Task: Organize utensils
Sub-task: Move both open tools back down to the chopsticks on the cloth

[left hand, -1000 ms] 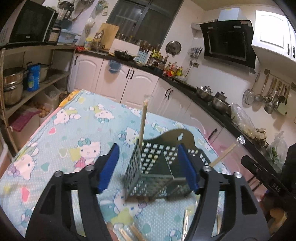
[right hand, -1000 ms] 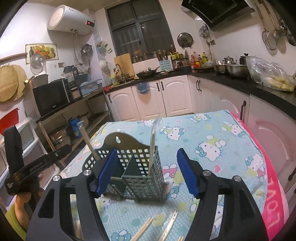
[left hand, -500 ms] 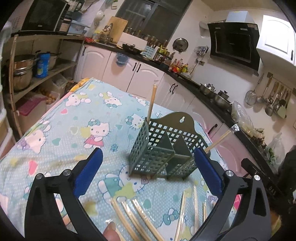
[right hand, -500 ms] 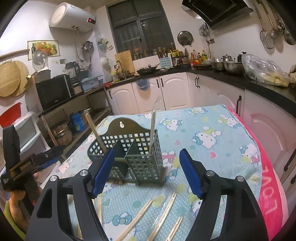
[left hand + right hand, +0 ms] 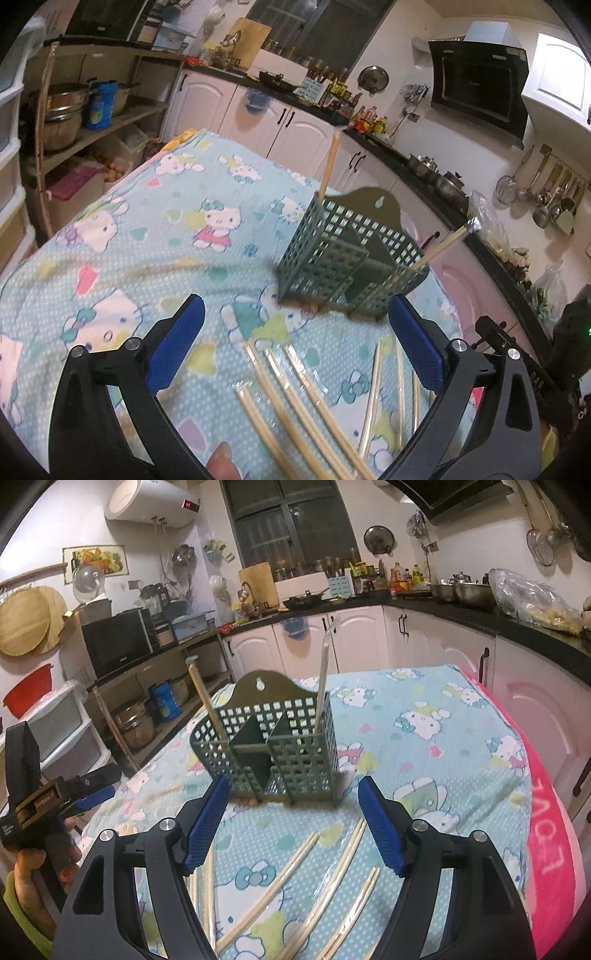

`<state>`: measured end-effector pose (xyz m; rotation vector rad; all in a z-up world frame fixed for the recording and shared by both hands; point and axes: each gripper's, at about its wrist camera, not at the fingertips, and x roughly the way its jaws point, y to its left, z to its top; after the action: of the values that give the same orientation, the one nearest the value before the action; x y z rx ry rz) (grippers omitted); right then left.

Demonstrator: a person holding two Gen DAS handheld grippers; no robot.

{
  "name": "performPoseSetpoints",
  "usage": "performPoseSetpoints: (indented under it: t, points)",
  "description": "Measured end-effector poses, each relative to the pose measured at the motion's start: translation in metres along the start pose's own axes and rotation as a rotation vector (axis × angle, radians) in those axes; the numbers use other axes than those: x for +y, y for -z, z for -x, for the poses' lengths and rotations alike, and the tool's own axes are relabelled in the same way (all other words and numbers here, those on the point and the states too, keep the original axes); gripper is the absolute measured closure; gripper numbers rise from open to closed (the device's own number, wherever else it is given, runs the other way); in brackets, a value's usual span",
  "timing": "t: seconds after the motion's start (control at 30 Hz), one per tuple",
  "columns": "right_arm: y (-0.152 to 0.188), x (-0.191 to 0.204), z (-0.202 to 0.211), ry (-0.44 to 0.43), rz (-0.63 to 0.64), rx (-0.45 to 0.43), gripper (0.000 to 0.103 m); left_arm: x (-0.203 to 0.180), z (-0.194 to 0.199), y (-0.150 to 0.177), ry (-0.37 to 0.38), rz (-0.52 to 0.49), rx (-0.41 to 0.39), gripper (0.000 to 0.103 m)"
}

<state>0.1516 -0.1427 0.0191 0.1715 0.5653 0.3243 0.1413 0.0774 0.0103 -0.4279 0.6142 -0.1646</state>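
Observation:
A green perforated utensil caddy [image 5: 351,258] [image 5: 273,746] stands on the cartoon-cat tablecloth [image 5: 147,236] [image 5: 424,738]. Two wrapped chopstick pairs [image 5: 328,166] [image 5: 321,686] lean out of its end compartments. Several wrapped chopsticks [image 5: 295,402] [image 5: 332,878] lie loose on the cloth in front of the caddy. My left gripper [image 5: 295,347] is open wide, hovering over the loose chopsticks short of the caddy, with nothing between its fingers. My right gripper [image 5: 291,823] is open too, above the loose chopsticks on the caddy's near side. In the right wrist view the left gripper [image 5: 92,797] shows at the left edge, held by a hand.
Kitchen cabinets [image 5: 369,642] and a dark counter [image 5: 406,155] with pots run behind the table. Open shelves [image 5: 92,122] with pots stand on the left. A pink towel [image 5: 546,842] hangs along the table's right edge.
Both grippers drew back from the caddy and sank; more loose chopsticks came into view. The left gripper's jaws opened wider, off the caddy's sides. The right jaws widened slightly.

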Motion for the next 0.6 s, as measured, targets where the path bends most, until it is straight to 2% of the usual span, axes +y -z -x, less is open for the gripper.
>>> performPoseSetpoints:
  t: [0.5, 0.6]
  points:
    - [0.029, 0.016, -0.014, -0.023, 0.036, 0.106, 0.033, 0.021, -0.006, 0.033, -0.049, 0.008, 0.122, 0.012]
    - [0.033, 0.020, -0.019, -0.023, 0.041, 0.128, 0.033, 0.025, -0.009, 0.042, -0.046, 0.015, 0.154, 0.017]
